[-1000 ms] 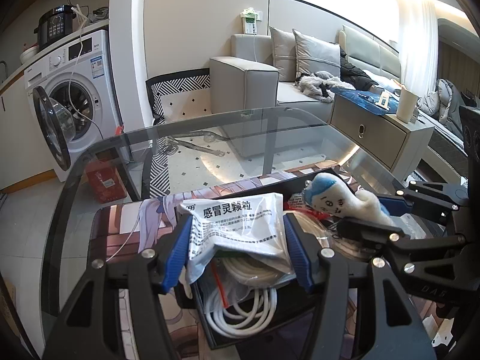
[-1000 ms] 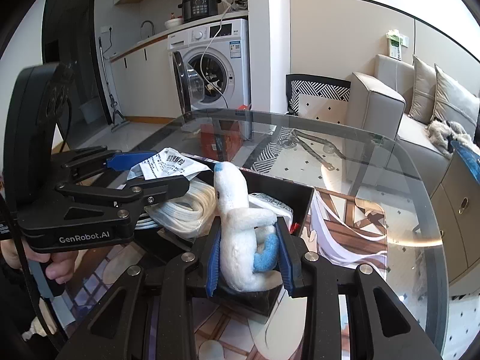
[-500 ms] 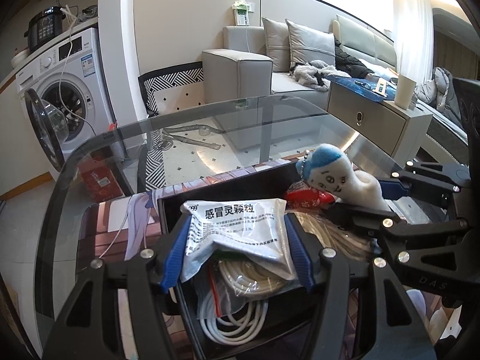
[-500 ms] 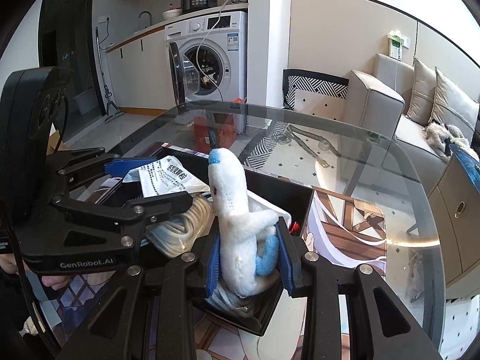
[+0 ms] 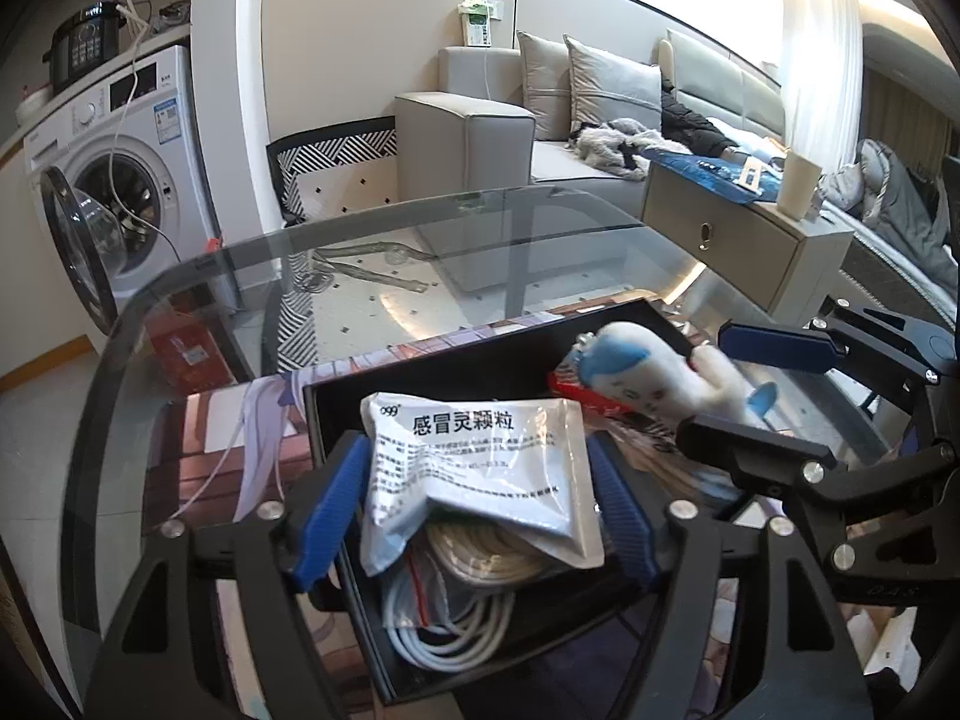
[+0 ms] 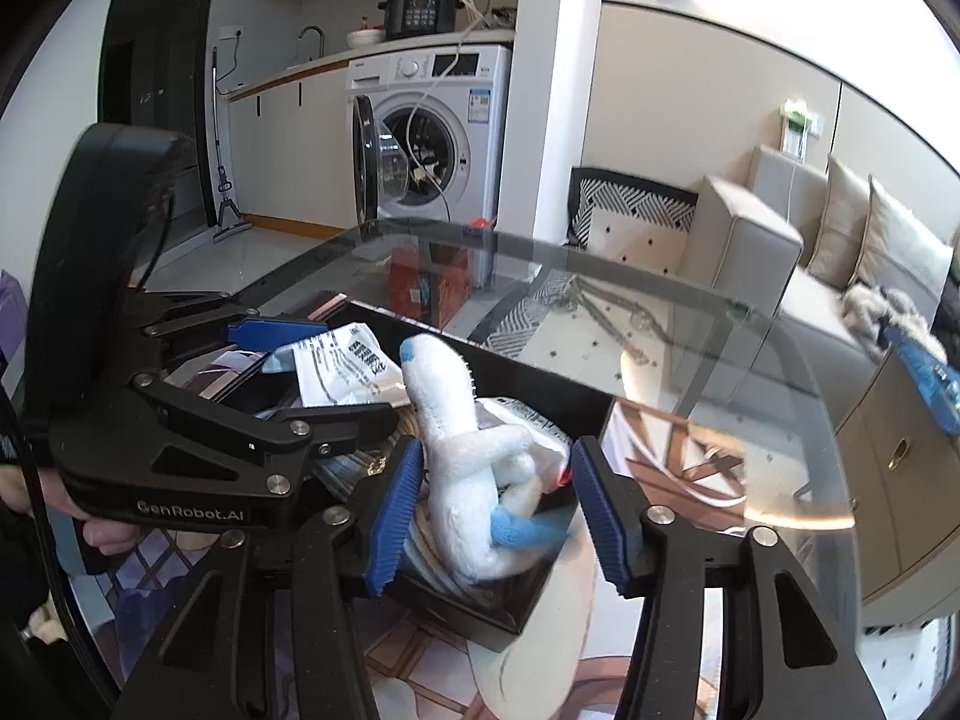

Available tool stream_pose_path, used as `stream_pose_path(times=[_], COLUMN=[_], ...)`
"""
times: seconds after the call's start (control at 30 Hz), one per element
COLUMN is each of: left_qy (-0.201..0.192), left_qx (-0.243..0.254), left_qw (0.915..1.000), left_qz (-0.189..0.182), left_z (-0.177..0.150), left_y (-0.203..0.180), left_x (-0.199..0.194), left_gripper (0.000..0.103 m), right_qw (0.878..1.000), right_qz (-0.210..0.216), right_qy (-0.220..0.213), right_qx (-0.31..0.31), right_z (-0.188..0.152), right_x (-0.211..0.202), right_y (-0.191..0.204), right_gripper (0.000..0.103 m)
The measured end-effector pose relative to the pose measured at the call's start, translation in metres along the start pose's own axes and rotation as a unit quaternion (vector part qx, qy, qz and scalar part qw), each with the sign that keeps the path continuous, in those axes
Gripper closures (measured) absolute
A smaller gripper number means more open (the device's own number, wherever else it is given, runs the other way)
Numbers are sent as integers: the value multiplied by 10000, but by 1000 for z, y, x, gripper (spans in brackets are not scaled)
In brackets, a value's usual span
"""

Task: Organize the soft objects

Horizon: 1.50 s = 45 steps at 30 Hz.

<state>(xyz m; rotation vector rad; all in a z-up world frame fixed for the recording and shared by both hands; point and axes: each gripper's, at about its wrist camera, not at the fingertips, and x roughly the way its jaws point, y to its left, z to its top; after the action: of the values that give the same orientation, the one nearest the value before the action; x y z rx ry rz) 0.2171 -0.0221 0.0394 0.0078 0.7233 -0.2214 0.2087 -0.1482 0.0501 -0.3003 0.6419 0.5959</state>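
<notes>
Both claws over the black bin (image 5: 336,414) on the glass desk (image 5: 540,228), lower centre of both views. Left claw (image 5: 474,510) opening, pads apart, clear of the white medicine sachet (image 5: 474,462) lying between them on the coiled cables (image 5: 444,630). Right claw (image 6: 492,510) opening too, pads apart; white-and-blue plush toy (image 6: 462,450) between them in the bin, left pad looks just beside it, contact unclear.

A home: washing machine (image 6: 429,138), grey sofa (image 5: 480,120), glass table (image 6: 690,324).
</notes>
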Motion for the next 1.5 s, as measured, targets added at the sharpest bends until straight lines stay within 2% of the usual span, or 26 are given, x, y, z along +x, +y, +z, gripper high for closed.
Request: stream_pose_path(times=[0.07, 0.17, 0.23, 0.33, 0.53, 0.93, 1.23, 1.5], left_qy=[-90, -225, -281, -351, -482, -759, -991, -993], left_qx=[14, 35, 20, -30, -76, -227, -416, -442], left_qw=[10000, 9996, 9993, 9987, 9970, 9936, 9910, 9901], left_qz=[23, 178, 239, 357, 600, 809, 797, 888], left_z=[0, -2, -3, -6, -21, -57, -75, -84], left_y=[-3, -6, -6, -4, -4, -3, 3, 8], left_x=[-7, -18, -24, -34, -49, -69, -76, -72], left_gripper=[14, 2, 0, 0, 0, 0, 0, 0], right_qw=[10000, 9997, 9995, 9990, 9984, 9942, 9919, 9914], right_qz=[-59, -124, -153, -103, -59, -7, 2, 38], right_qy=[-66, -196, -263, -392, -530, -915, -1138, -1179], right_qx=[33, 94, 129, 196, 199, 558, 569, 571], right_z=[-1, -5, -8, -14, -24, -48, -56, -59], right_x=[-6, -16, -23, -32, -41, -58, -68, -69], right_y=[-1, -3, -4, -5, 2, 15, 21, 26], right_gripper=[31, 16, 14, 1, 1, 0, 0, 0])
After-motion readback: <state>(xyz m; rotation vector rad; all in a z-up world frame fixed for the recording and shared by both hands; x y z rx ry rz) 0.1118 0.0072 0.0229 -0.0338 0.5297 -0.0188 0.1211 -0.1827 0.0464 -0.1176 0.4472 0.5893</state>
